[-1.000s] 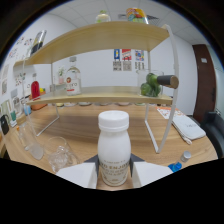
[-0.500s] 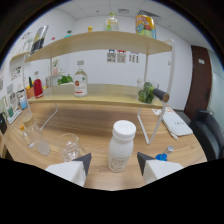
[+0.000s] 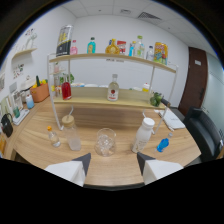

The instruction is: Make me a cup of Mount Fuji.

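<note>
Milk bottle point(image 3: 143, 135), released, now stands beyond the wide, empty tool point(image 3: 111, 165), beside glass point(image 3: 105, 141).

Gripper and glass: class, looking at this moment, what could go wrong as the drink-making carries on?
1. The white bottle stands tilted close by the clear glass; a nudge might topple it.
2. The open gripper holds nothing; reaching for the glass, a finger could clip the lidded cup or the small bottle beside it.

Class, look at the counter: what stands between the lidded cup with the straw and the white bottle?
In the gripper view, a clear glass stands between the lidded cup and the white bottle, just ahead of the open gripper.
</note>
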